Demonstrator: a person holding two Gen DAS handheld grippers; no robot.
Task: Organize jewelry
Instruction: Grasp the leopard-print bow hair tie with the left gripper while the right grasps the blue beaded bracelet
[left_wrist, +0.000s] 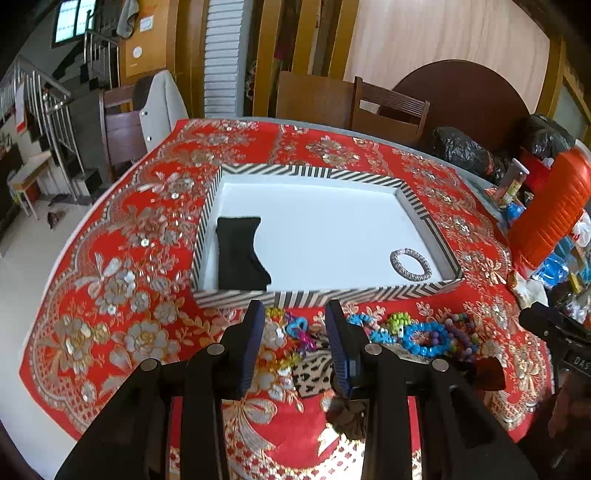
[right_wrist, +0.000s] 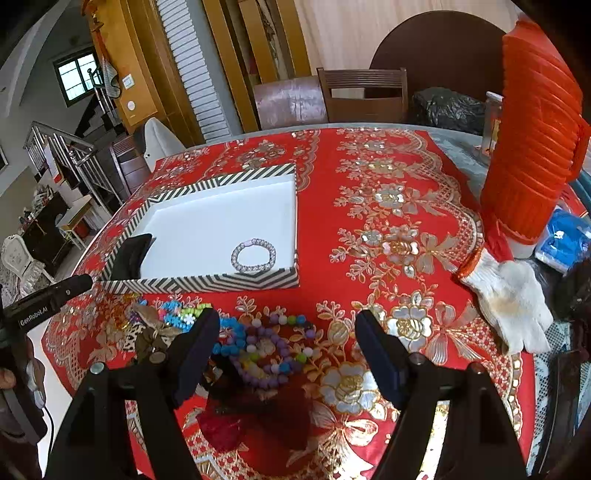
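A tray with a black-and-white striped rim (left_wrist: 295, 297) (right_wrist: 207, 282) and a white floor sits on the red flowered tablecloth. A black cloth (left_wrist: 240, 254) (right_wrist: 131, 254) lies in its left part and a silver bracelet (left_wrist: 394, 263) (right_wrist: 235, 256) in its near right corner. In front of the tray lies a heap of jewelry: blue beads (left_wrist: 410, 339), purple beads (right_wrist: 258, 354) and a leopard-print piece (left_wrist: 314, 373). My left gripper (left_wrist: 295, 328) hovers open over the heap's left end, holding nothing. My right gripper (right_wrist: 288, 336) stands wide open above the bead strings, also empty.
An orange ribbed jug (right_wrist: 532, 147) (left_wrist: 550, 214) stands at the table's right edge, with a white work glove (right_wrist: 513, 302) at its foot. Blue packets and black bags clutter the far right. Wooden chairs (left_wrist: 388, 107) stand behind the table. The table's left edge drops to the floor.
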